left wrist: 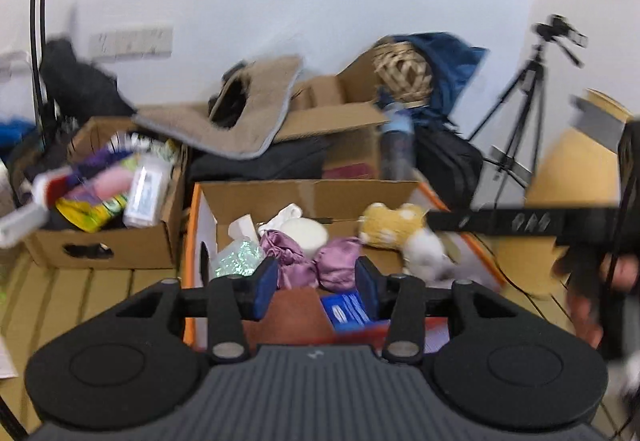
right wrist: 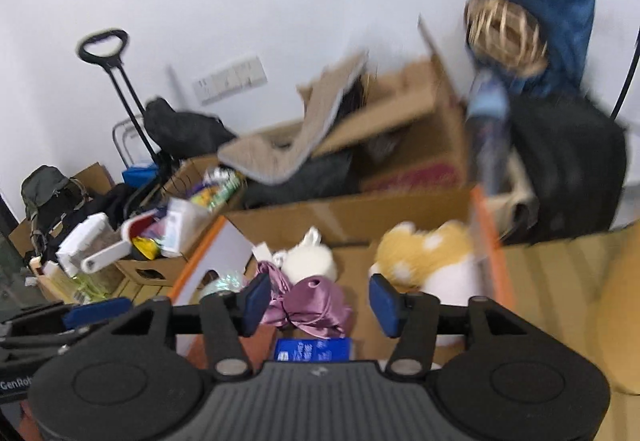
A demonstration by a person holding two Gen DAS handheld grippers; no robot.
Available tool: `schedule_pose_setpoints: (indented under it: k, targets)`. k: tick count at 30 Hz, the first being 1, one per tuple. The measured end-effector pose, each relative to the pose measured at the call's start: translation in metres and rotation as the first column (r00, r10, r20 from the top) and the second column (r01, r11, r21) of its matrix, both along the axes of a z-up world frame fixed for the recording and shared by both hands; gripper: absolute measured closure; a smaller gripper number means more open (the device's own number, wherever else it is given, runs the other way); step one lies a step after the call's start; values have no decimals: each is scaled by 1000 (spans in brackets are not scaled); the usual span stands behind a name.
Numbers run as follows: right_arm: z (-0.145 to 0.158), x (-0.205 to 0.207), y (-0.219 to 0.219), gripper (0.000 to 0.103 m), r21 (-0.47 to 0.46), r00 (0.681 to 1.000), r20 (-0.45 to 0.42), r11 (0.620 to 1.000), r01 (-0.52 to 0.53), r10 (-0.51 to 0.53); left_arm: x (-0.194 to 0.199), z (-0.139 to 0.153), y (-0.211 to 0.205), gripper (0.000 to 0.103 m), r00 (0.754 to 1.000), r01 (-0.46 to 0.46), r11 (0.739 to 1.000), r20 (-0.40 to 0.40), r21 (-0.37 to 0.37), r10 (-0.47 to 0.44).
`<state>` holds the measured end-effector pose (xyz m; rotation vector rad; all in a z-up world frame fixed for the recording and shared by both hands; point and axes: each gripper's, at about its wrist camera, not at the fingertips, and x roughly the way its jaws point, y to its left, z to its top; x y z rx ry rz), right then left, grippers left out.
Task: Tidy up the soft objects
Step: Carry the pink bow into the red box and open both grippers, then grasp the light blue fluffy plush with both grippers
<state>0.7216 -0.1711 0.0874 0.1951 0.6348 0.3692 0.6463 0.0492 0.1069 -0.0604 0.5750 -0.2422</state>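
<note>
Both grippers hang wide open and empty over the cardboard box (left wrist: 312, 193): left gripper (left wrist: 317, 283), right gripper (right wrist: 318, 299). Inside the box, a crumpled purple satin cloth (right wrist: 308, 305) lies with its long axis across the box, shiny and bunched. Behind it sits a white plush (right wrist: 312, 261); a yellow spotted plush (right wrist: 424, 253) leans on the box's orange-edged right wall. Blur hides finer detail.

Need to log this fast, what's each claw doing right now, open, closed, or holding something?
Left claw: open, holding nothing, above the purple satin cloth.
Right claw: open, holding nothing, above the same cloth.
</note>
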Motion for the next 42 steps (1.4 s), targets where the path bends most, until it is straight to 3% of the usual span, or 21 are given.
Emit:
schedule_pose_setpoints:
  k: [5,9,11,15,19,23,29,37,40,42]
  targets:
    - [29,-97,-19,43,-98,991,132,995,4,10,-102,12,2,39,990,-38,998,140,59,30]
    - [23,-184,-29,32,-107,976,217,994,2,21,-196,-7,-7,24,962,-62,993,272,100,33]
    - [13,-224,-30,30,-106,971,236,994,-6,31,-235,-18,-12,22,958,-78,992,284,98,47]
    - [-19,-305,-39,25,-56,972,232,998,-10,23,-314,-44,-15,16,958,-102,995,271,15,94]
    - [-60,-380,-43,24,-6,983,185,1000,9,-8,-358,-68,-22,15,978,-80,996,192,-31,85]
    - [-81,-409,-42,24,-4,992,126,1000,-11,12,-363,-68,-41,15,979,-35,999,203,36,27]
    - [-85,-400,-50,25,9,991,130,999,42,-43,-355,-73,-49,15,979,-12,1000,203,16,9]
    - [-85,-338,-46,25,0,989,136,999,52,-52,-276,-81,-46,16,988,-2,1000,153,-13,3]
    - [-82,-301,-41,28,-13,989,141,999,35,-32,-226,-83,-39,26,993,33,998,113,-54,-26]
    - [-83,-274,-38,40,-1,992,126,1000,5,-4,-189,-90,-36,43,996,57,995,66,-81,-52]
